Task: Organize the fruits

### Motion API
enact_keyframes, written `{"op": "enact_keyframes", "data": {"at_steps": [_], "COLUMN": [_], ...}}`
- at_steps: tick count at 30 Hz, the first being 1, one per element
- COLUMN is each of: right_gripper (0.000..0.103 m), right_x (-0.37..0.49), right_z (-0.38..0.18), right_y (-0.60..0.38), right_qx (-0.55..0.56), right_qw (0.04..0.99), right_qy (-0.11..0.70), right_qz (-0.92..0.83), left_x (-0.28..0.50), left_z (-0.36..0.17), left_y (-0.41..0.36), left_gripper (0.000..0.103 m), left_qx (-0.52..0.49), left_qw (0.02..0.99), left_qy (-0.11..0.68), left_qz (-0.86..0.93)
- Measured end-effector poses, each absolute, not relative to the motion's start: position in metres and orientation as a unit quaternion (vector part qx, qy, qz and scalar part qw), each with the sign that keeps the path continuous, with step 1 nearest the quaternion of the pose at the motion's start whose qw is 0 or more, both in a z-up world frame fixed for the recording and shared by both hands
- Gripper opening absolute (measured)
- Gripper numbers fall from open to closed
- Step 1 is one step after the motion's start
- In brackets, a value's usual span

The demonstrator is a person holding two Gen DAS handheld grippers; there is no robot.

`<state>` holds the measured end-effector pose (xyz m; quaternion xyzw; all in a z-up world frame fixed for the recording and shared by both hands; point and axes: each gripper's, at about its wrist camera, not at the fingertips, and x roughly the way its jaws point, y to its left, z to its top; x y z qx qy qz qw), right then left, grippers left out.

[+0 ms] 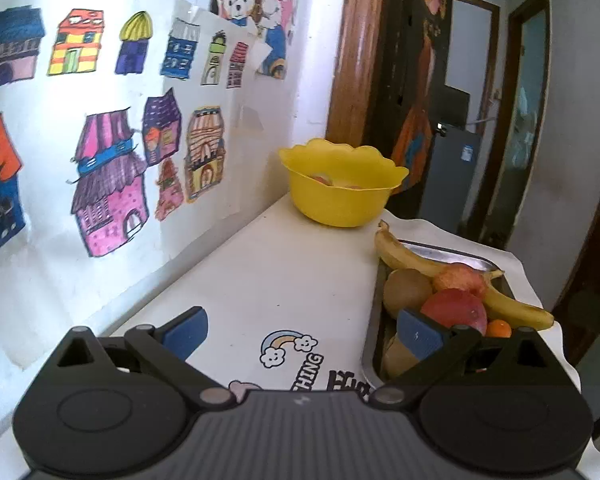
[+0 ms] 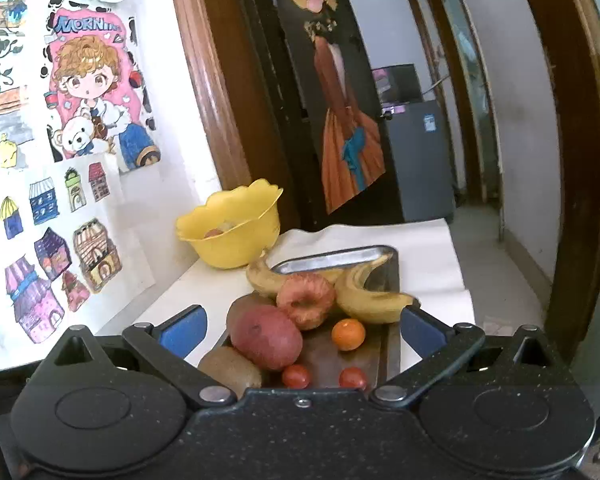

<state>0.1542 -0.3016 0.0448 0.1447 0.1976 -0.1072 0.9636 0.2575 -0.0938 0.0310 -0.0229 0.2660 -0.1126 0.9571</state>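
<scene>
Hovering over the white bench [image 1: 284, 264] with left gripper [image 1: 300, 334] fingers spread wide and empty, well short of the yellow bowl [image 1: 342, 184]. Farther right, hanging just above the metal tray [image 2: 340, 258], right gripper [image 2: 302, 330] fingers parted, gripping nothing, framing the red apple [image 2: 267, 337] directly ahead; bananas [image 2: 370, 294] lying crosswise behind.

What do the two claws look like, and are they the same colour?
Nearly twins. The left claw has a ribbed dark grey body, smooth black round discs, black link arms with silver pins and blue fingers. The right claw looks the same but its black body is speckled. No cables or sleeves show.
</scene>
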Motion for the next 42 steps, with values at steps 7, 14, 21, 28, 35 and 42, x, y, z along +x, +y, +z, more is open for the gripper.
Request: {"op": "enact_keyframes", "data": {"at_steps": [7,14,21,28,35,42], "right_gripper": [0.102,0.102,0.102,0.102,0.102,0.102], "right_x": [0.129,0.072,0.008,-0.04,-0.069,-0.086], "right_z": [0.045,0.054,0.074,0.073,0.076,0.072], "right_y": [-0.297,-0.28,-0.262,-0.25,-0.228,-0.205], "right_qx": [0.137,0.125,0.111,0.102,0.097,0.072], "right_qw": [0.975,0.978,0.981,0.979,0.98,0.983], "right_qy": [0.162,0.144,0.128,0.123,0.117,0.1], "right_qz": [-0.072,-0.081,-0.095,-0.122,-0.131,-0.134], "left_x": [0.236,0.186,0.123,0.077,0.043,0.026], "left_z": [0.031,0.038,0.063,0.076,0.072,0.067], "left_y": [-0.087,-0.074,-0.054,-0.038,-0.027,-0.014], "left_gripper": [0.102,0.102,0.102,0.102,0.102,0.102], "left_qx": [-0.028,-0.036,-0.037,-0.054,-0.056,-0.053], "left_qw": [0.963,0.966,0.972,0.974,0.978,0.979], "left_qy": [0.243,0.235,0.213,0.204,0.186,0.176], "left_qz": [-0.108,-0.1,-0.087,-0.079,-0.07,-0.085]}}
